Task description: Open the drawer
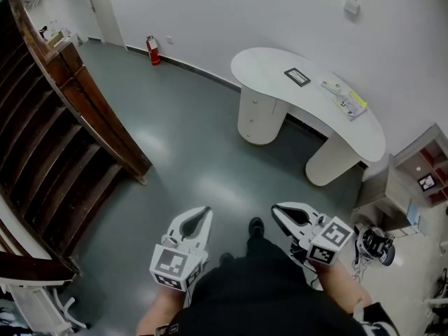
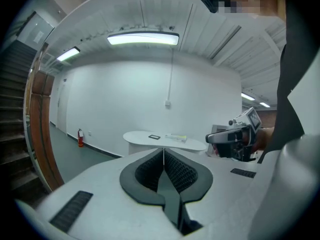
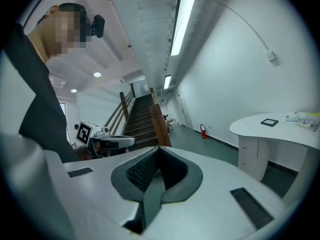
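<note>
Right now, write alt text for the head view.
The shut, empty left claw and right claw, white with marker cubes, point across a grey floor toward a curved white desk against the wall; a dark wooden staircase rises at left.

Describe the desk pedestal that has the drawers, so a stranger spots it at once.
Against the white wall stands a curved white desk on two rounded pedestals. The drawer pedestal is the one at the end nearer the wooden staircase; unlike the plain pedestal, its front carries small knobs.
</note>
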Available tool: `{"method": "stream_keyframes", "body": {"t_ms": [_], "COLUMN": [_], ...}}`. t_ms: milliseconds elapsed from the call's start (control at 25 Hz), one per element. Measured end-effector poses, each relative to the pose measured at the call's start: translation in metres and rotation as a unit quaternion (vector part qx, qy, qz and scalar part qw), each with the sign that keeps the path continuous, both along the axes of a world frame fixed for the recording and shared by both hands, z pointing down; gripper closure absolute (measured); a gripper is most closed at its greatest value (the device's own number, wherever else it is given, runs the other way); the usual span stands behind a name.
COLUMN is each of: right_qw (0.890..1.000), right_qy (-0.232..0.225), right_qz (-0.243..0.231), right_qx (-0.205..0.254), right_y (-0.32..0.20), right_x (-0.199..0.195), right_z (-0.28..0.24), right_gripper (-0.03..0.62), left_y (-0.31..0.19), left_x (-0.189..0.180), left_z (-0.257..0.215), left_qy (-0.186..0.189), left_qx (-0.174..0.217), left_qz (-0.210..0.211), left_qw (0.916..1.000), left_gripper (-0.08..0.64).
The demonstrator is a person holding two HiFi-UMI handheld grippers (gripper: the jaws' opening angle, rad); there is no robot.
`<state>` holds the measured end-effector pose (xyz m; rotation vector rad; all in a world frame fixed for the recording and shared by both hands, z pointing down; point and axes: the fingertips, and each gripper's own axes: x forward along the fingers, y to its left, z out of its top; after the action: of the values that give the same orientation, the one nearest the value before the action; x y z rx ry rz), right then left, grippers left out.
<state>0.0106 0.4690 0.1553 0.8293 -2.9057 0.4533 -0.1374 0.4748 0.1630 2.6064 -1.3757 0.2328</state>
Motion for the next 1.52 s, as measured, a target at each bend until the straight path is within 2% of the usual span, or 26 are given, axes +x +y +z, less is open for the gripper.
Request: {"method": "stream_keyframes", "body": {"t_ms": [240, 520, 720, 920, 1160, 1360, 1520], "right_qw": [0.999, 0.997, 0.997, 0.998, 0.998, 0.998, 0.998], "right_qy": [-0.009, -0.035, -0.031, -0.011, -0.012, -0.015, -0.009], "right_qz": [-0.032, -0.062, -0.073, -0.063, -0.044, -0.038, -0.022], "right_qx": [-0.006, -0.004, -0.017, -0.008, -0.032, -0.049, -0.051], "right_y": [-0.051, -0.145, -0.218, -0.293, -0.357, -0.397, -0.437], "right_x": [-0.016, -0.035, -0.022, 0.011, 0.034, 0.028, 0.018], "right_z": [0.003, -0.003, 0.000, 0.001, 0.016, 0.027, 0.031], "right_gripper": [0.577, 0.577, 0.577, 0.577, 0.577, 0.577, 0.577], "left_y": [-0.043, -0.132, -0.215, -0.301, -0.367, -0.412, -0.453], "left_x": [-0.004, -0.004, 0.004, 0.010, 0.041, 0.063, 0.065], "left_z": [0.006, -0.006, -0.010, -0.007, -0.005, 0.001, 0.003], "left_qy": [-0.005, -0.013, -0.024, -0.021, -0.013, 0.003, 0.014], "left_qx": [-0.006, -0.007, -0.011, -0.024, -0.023, -0.027, -0.026], "left_qz": [-0.010, -0.028, -0.031, -0.050, -0.030, 0.002, 0.032], "left_qw": [0.9999, 0.9995, 0.9992, 0.9982, 0.9992, 0.9996, 0.9990], "left_gripper": [0.543, 0.543, 0.543, 0.543, 0.543, 0.543, 0.543]}}
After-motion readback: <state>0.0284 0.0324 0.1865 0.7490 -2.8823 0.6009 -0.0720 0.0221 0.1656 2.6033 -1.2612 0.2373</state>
